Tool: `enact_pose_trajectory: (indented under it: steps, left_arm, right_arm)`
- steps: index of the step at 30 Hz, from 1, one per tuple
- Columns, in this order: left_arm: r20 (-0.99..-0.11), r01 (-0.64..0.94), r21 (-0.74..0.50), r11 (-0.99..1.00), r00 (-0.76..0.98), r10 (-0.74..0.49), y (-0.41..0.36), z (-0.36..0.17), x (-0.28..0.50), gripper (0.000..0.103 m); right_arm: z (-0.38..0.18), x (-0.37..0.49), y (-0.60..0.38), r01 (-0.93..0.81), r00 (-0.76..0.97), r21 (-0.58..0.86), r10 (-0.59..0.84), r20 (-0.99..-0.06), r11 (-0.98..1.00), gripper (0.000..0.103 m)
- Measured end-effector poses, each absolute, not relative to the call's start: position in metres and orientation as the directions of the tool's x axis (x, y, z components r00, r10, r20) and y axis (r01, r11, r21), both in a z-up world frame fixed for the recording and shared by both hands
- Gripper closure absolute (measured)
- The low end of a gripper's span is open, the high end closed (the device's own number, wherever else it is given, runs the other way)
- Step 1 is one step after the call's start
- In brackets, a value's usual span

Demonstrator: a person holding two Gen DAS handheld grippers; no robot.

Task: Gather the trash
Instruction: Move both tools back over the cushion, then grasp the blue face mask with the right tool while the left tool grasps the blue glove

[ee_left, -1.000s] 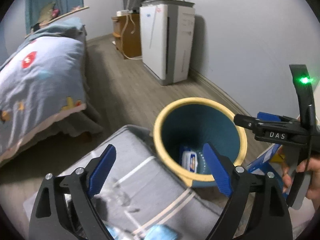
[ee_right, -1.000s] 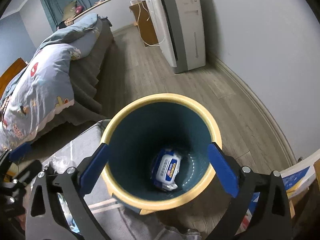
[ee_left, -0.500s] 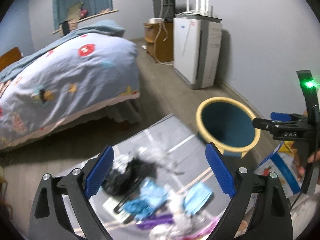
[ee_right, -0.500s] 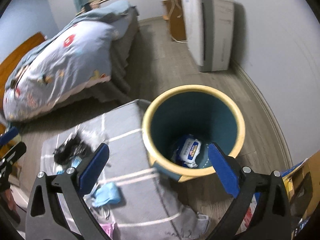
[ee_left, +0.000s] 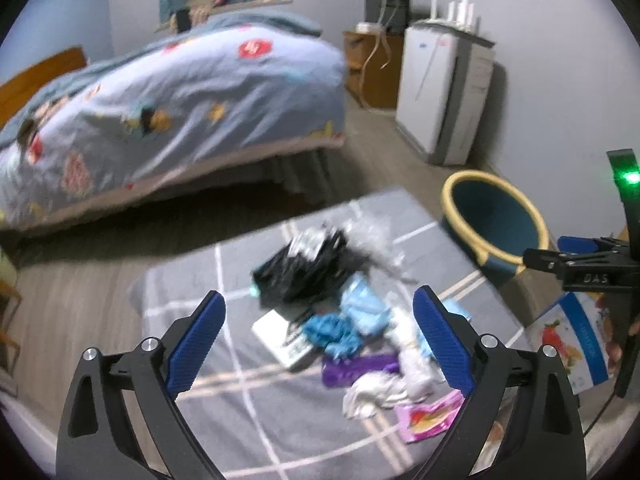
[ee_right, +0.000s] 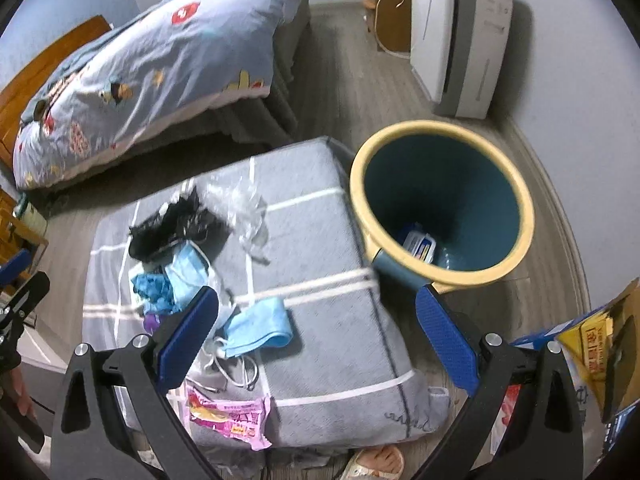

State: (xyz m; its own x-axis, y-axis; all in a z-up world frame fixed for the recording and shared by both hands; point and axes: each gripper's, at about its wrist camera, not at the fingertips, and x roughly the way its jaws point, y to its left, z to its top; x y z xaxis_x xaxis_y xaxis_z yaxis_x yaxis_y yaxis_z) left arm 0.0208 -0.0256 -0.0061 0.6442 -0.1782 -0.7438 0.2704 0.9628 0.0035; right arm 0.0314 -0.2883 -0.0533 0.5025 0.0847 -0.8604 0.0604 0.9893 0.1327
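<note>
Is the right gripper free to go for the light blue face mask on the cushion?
Probably yes. The right gripper is open and empty, and the face mask lies uncovered on the grey cushion, just ahead of its left finger.

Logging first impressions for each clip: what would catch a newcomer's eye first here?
A jumble of trash on the grey cushion: a black bag, blue face masks and a pink wrapper. Just right of it stands the yellow-rimmed bin with one packet inside. Both hand-held grippers, left and right, hang open and empty.
</note>
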Motion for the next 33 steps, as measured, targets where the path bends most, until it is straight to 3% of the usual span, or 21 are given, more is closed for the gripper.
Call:
enact_pose_trajectory:
  steps: [7,12,33]
  left_arm:
    - [-0.773,0.228,0.037,0.973,0.624,-0.116,-0.013,-0.027,0.038,0.009]
    - [-0.781,0.229,0.032,0.973,0.613,-0.119,-0.013,-0.036,0.050,0.009]
    - [-0.854,0.263,0.068,0.962,0.515,-0.080,-0.036,-0.085,0.080,0.009]
  right_arm:
    - [-0.059,0.039,-0.263,0.004,0.550,-0.043,-0.039,-0.834,0.999,0.006]
    - [-0.057,0.044,-0.253,-0.033,0.584,-0.083,-0.048,-0.811,0.996,0.006]
    - [-0.100,0.069,-0.257,-0.023,0.451,-0.002,0.008,-0.892,1.000,0.006]
